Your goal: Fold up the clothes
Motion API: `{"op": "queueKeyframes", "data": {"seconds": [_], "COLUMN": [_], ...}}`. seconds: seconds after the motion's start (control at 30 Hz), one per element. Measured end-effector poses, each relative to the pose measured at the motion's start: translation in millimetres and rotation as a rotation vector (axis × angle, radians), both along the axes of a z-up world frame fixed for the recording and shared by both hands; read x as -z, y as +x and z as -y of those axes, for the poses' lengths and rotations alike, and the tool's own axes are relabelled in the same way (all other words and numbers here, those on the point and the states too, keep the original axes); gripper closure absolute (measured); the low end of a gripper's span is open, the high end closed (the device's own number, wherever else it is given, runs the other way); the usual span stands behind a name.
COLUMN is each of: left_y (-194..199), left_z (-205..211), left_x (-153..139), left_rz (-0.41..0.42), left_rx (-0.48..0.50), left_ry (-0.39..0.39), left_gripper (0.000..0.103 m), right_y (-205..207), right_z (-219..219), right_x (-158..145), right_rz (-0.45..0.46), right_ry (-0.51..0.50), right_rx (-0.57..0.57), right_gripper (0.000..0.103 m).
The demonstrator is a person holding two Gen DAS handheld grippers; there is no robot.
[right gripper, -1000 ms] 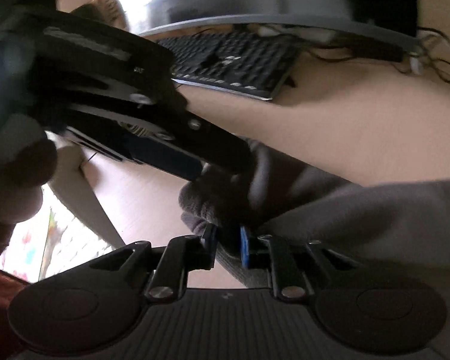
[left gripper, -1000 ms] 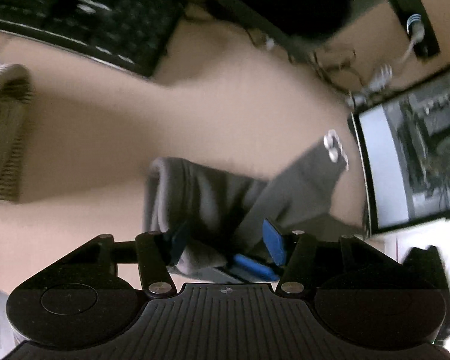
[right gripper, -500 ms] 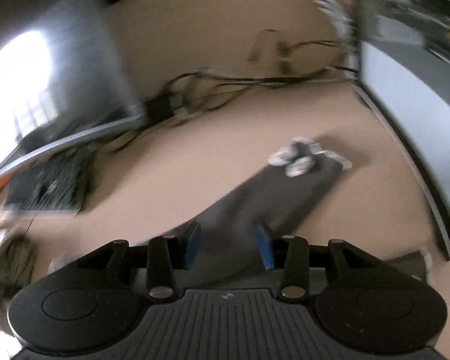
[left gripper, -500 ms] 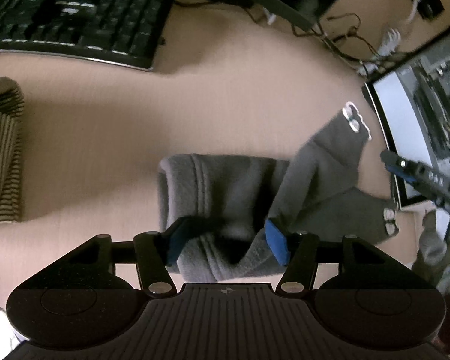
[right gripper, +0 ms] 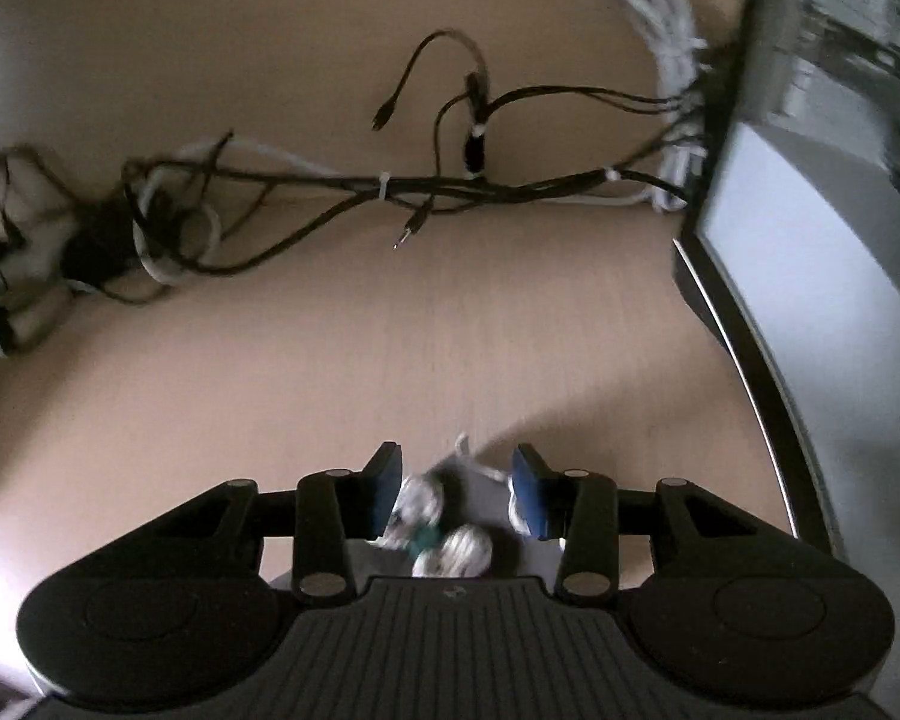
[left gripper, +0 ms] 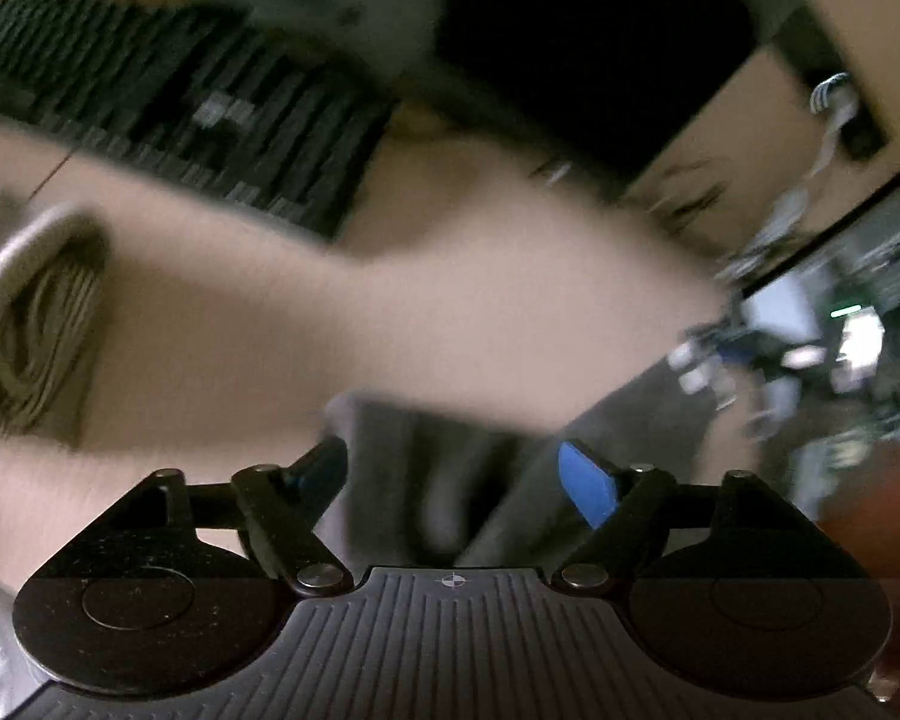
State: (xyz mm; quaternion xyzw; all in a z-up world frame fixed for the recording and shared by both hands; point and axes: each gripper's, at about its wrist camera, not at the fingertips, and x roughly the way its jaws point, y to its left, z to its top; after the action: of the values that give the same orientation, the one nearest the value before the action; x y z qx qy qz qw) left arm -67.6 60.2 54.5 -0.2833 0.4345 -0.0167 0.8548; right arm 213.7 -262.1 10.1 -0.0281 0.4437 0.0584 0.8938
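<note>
A pair of grey socks (left gripper: 450,480) lies on the tan desk, cuff end between the wide-open fingers of my left gripper (left gripper: 459,474). The view is blurred by motion. In the right wrist view the toe end of a grey sock (right gripper: 480,504) with a white and green print lies between the open fingers of my right gripper (right gripper: 456,489). Neither gripper holds the socks.
A black keyboard (left gripper: 168,114) lies at the back left. A folded striped beige cloth (left gripper: 36,336) lies at the left. A monitor (right gripper: 810,276) stands at the right. Tangled black and white cables (right gripper: 390,186) run along the desk's far edge.
My left gripper has swung, and its view is now blurred with the keyboard closer. My right gripper has moved forward to the printed toe end, which now lies between its open fingers.
</note>
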Motion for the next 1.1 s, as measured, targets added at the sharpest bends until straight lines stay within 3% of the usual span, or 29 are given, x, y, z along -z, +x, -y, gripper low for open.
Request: {"op": "queueKeyframes", "data": {"seconds": [0.1, 0.13, 0.17, 0.27, 0.5, 0.63, 0.73, 0.87, 0.97, 1.03, 1.1], "left_y": [13.2, 20.5, 25.5, 34.6, 48.0, 55.1, 52.4, 42.8, 34.4, 29.2, 26.7], "left_z": [12.5, 17.0, 21.1, 32.0, 49.0, 67.6, 78.8, 84.9, 84.4, 80.7, 75.9], "left_x": [-4.8, -2.8, -0.8, 7.4, 14.6, 22.3, 28.4, 35.5, 40.0, 40.7, 39.4], "left_rz": [0.029, 0.010, -0.005, -0.036, -0.044, -0.067, -0.086, -0.114, -0.143, -0.156, -0.156], "left_rx": [0.032, 0.047, 0.061, 0.110, 0.283, 0.432, 0.546, 0.667, 0.707, 0.702, 0.675], "left_ry": [-0.017, -0.009, -0.003, -0.009, -0.008, 0.019, 0.042, 0.062, 0.089, 0.087, 0.076], "left_gripper": [0.014, 0.014, 0.014, 0.014, 0.010, 0.010, 0.010, 0.010, 0.010, 0.010, 0.010], "right_y": [8.8, 10.0, 8.6, -2.3, -76.3, -132.5, -178.4, -229.8, -259.2, -271.9, -280.6], "right_z": [-3.1, -3.8, -4.4, -5.3, 19.3, 44.7, 57.8, 74.4, 86.0, 94.0, 102.0], "right_x": [12.3, 14.9, 13.1, -0.9, -86.2, -107.3, -98.7, -63.6, -42.9, -36.7, -34.3], "right_rz": [-0.020, -0.024, -0.022, 0.002, 0.209, 0.282, 0.306, 0.247, 0.192, 0.175, 0.165], "right_ry": [-0.019, -0.009, 0.004, 0.056, 0.194, 0.189, 0.106, 0.063, 0.083, 0.109, 0.148], "right_rx": [-0.027, -0.035, -0.044, -0.076, -0.079, 0.008, 0.099, 0.269, 0.376, 0.425, 0.463], "right_gripper": [0.066, 0.082, 0.089, 0.097, 0.097, 0.097, 0.096, 0.096, 0.092, 0.079, 0.075]}}
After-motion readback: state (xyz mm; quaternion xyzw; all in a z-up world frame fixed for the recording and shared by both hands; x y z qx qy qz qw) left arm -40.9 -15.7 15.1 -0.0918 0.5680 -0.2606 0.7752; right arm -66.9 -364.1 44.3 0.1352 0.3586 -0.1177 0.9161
